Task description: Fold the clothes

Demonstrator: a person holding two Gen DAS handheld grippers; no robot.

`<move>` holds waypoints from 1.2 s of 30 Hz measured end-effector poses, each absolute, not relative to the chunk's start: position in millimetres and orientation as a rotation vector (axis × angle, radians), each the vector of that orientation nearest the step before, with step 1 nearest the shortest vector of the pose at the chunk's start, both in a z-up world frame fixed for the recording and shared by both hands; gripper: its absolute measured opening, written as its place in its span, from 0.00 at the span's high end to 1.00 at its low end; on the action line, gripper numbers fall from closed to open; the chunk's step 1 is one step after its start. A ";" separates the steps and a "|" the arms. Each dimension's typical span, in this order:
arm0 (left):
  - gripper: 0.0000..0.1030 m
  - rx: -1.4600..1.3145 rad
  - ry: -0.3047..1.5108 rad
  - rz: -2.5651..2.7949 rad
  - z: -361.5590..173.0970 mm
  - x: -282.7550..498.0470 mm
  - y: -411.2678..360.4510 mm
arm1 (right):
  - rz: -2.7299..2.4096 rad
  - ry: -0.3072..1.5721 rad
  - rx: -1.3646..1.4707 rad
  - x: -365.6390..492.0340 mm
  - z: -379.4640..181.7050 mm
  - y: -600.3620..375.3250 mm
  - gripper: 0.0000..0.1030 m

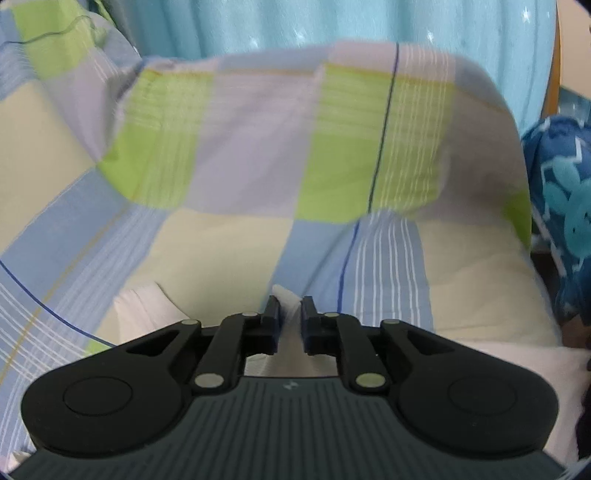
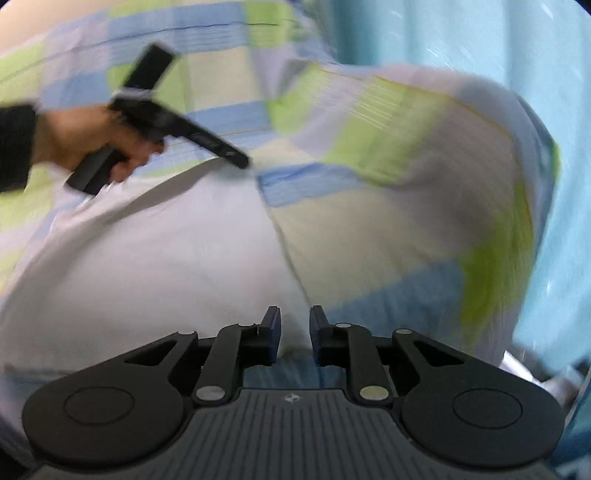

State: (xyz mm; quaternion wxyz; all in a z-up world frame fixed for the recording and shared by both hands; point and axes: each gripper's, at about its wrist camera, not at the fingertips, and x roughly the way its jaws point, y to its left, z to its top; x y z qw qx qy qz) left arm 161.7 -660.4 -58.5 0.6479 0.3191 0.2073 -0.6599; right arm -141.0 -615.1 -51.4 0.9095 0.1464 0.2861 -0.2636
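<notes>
Pinching a corner of the plain white soft garment with the left tool. Keeping its two black fingers almost together, with only a thin gap and a bit of white cloth caught in it.

Holding the other end of the same garment with the right tool, fingers close together too, with white cloth sitting in the small gap between them. Stretching the garment out wide between the two tools, above the bed cover of blue, green and cream squares.

Showing, in the right wrist view, a bare hand with a black sleeve gripping the handle of the left tool. Looking very blurry there, so not possible to tell the small things.

Resting further back on the bed, a puffy pillow in the same checked cloth. Hanging behind it, a light blue curtain with tiny white stars. Lying at the right edge of the left wrist view, a dark blue cloth with turquoise rabbit shapes.
</notes>
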 end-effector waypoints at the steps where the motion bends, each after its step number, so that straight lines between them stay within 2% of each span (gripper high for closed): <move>1: 0.88 0.703 0.470 -1.506 -56.1 161.7 -659.6 | -0.552 0.575 0.323 -144.5 -50.1 -618.0 0.77; 3: 0.84 0.647 0.473 -1.517 -51.4 167.1 -656.8 | -0.536 0.532 0.358 -147.1 -46.8 -621.3 0.72; 6: 0.77 0.603 0.480 -1.502 -46.4 174.0 -653.7 | -0.486 0.520 0.426 -142.3 -49.7 -628.2 0.71; 9: 0.76 0.609 0.464 -1.486 -39.8 174.3 -647.7 | -0.475 0.581 0.483 -130.2 -61.8 -635.7 0.71; 12: 0.76 0.610 0.454 -1.425 -22.2 181.3 -629.4 | -0.542 0.588 0.425 -131.6 -61.3 -633.7 0.71; 17: 0.71 0.605 0.446 -1.248 2.4 210.5 -560.0 | -0.484 0.529 0.365 -132.2 -40.4 -620.7 0.68; 22: 0.70 0.567 0.529 -1.040 7.8 245.7 -465.1 | -0.344 0.525 0.309 -112.8 -25.6 -588.0 0.66; 28: 0.70 0.522 0.662 -0.944 -19.9 263.0 -389.7 | -0.083 0.597 0.108 -78.7 -24.6 -502.8 0.67; 36: 0.70 0.354 0.807 -1.049 -66.2 276.9 -383.4 | 0.174 0.660 -0.209 -48.0 -40.7 -396.9 0.67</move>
